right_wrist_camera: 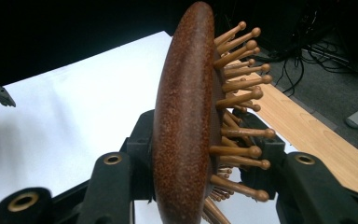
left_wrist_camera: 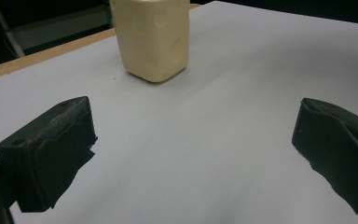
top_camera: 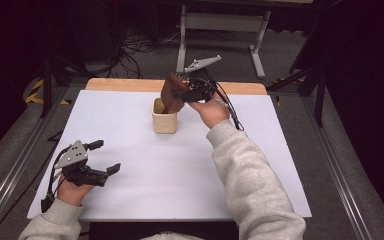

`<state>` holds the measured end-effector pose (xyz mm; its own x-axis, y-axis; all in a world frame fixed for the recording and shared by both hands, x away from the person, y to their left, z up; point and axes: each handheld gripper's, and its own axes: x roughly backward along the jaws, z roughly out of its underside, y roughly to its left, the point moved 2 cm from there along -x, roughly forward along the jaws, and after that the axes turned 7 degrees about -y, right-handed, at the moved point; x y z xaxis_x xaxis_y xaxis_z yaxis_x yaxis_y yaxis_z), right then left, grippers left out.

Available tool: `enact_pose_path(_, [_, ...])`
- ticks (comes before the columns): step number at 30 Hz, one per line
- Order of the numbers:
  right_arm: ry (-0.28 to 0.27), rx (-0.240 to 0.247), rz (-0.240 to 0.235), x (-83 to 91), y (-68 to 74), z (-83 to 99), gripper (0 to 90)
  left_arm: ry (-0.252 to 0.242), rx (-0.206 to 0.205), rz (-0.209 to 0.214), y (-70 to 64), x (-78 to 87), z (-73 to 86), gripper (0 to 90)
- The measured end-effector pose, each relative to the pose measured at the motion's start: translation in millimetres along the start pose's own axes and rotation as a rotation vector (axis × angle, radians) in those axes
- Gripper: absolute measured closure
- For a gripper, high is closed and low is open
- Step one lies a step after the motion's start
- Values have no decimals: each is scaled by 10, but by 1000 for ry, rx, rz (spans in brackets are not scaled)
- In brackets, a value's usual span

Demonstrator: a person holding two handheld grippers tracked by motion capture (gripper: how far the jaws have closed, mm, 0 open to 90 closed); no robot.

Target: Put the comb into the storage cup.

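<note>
A brown wooden hairbrush with wooden pins stands tilted over a cream square cup at the back middle of the white table. Its handle end dips into the cup. My right gripper is shut on the brush's head; in the right gripper view the brush fills the space between the jaws, pins pointing right. My left gripper rests open near the front left, nothing between its fingers. In the left gripper view the cup stands ahead, beyond the wide-apart jaws.
The white table top has a wooden strip along its far edge. Beyond the table a metal stand and cables lie on the grey floor. Aluminium rails run along both sides.
</note>
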<state>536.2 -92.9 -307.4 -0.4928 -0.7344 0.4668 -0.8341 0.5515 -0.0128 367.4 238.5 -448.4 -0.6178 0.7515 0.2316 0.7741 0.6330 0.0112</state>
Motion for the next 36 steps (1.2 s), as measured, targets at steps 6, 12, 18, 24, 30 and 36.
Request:
enact_pose_path(6, [11, 2, -4, -28, 0, 23, 533, -3, 3, 2, -2, -4, 2, 4])
enact_pose_path(12, [8, 3, -8, -32, 3, 28, 516, -2, 7, 6, -6, -10, 3, 4])
enact_pose_path(18, [-11, 8, -18, -30, 2, 31, 402, -1, 7, 8, -9, -8, 2, 4])
enact_pose_path(24, [-75, 1, -14, -8, 1, 24, 137, -2, 6, 9, -9, -10, 1, 3])
enact_pose_path(30, [-140, 14, 21, 112, 4, -33, 2, -2, 11, 8, -7, -14, 3, 4])
enact_pose_path(36, [-173, 31, 41, 249, 7, -64, 0, 2, 8, 9, -6, -16, 4, 4])
